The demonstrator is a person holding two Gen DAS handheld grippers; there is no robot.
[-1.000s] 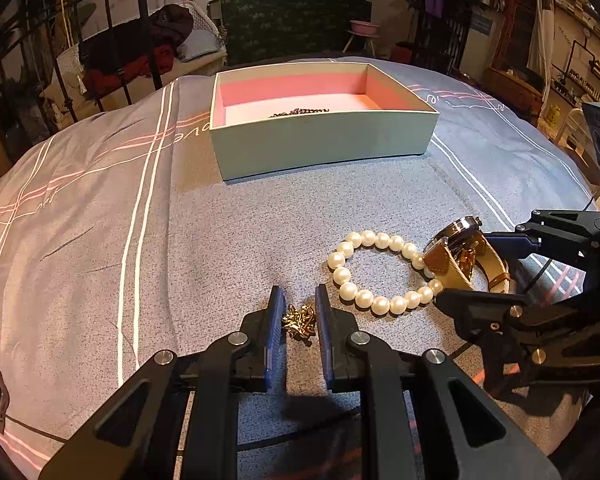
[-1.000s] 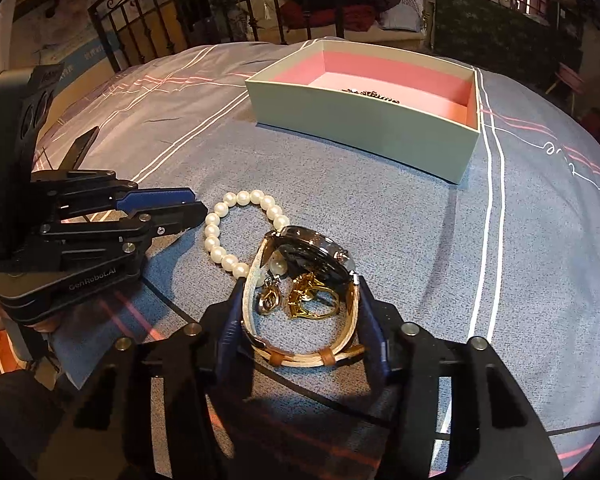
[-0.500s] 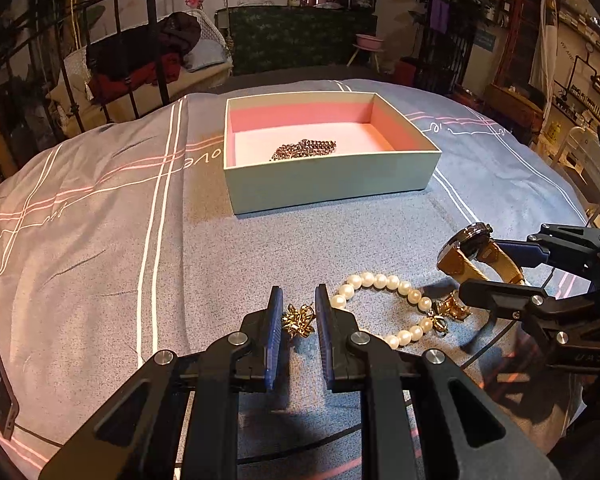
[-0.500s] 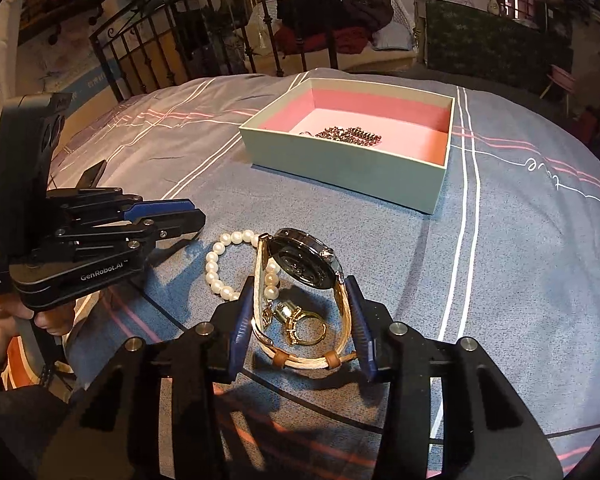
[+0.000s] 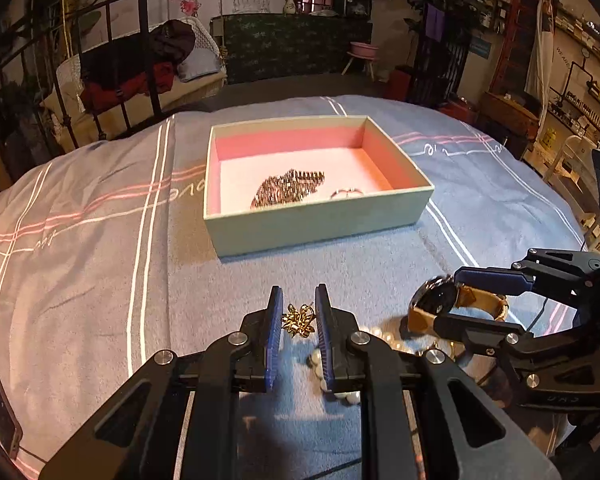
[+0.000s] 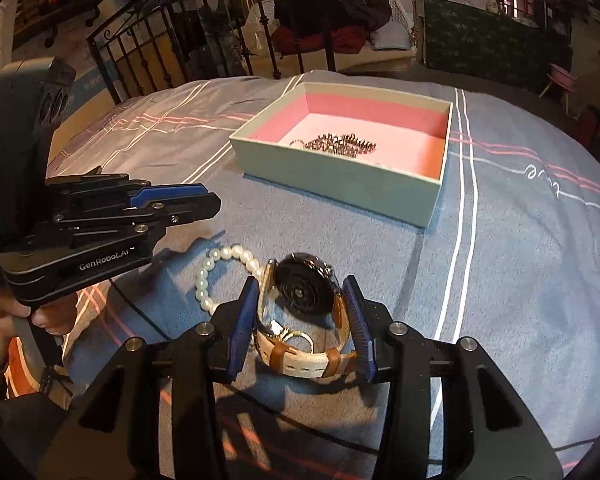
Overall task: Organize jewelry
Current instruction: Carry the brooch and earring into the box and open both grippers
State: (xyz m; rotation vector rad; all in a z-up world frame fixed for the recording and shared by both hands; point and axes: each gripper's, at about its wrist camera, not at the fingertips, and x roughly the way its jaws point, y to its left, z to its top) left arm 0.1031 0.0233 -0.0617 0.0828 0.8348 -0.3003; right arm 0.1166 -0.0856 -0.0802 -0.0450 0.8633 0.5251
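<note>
My left gripper (image 5: 298, 312) is shut on a small gold chain (image 5: 299, 320) and holds it above the bedspread. My right gripper (image 6: 302, 300) is shut on a watch (image 6: 304, 284) with a dark face and tan strap, lifted off the bed; it also shows in the left wrist view (image 5: 440, 300). A pearl bracelet (image 6: 216, 268) lies on the bedspread below, with gold rings (image 6: 300, 336) behind the watch strap. The pale green box (image 5: 320, 224) with pink lining lies ahead and holds a dark beaded piece (image 5: 288, 188) and a ring (image 5: 346, 192).
The grey-blue striped bedspread (image 5: 100, 260) covers the bed. A black iron bed frame (image 6: 204, 48) stands behind it, with clothes piled on a chair (image 5: 140, 64). Shelves and furniture (image 5: 540, 80) line the far right.
Both grippers have risen with their loads. The gold chain and the watch left the bedspread. The box now shows more of its inside, and the pearl bracelet stays on the bed.
</note>
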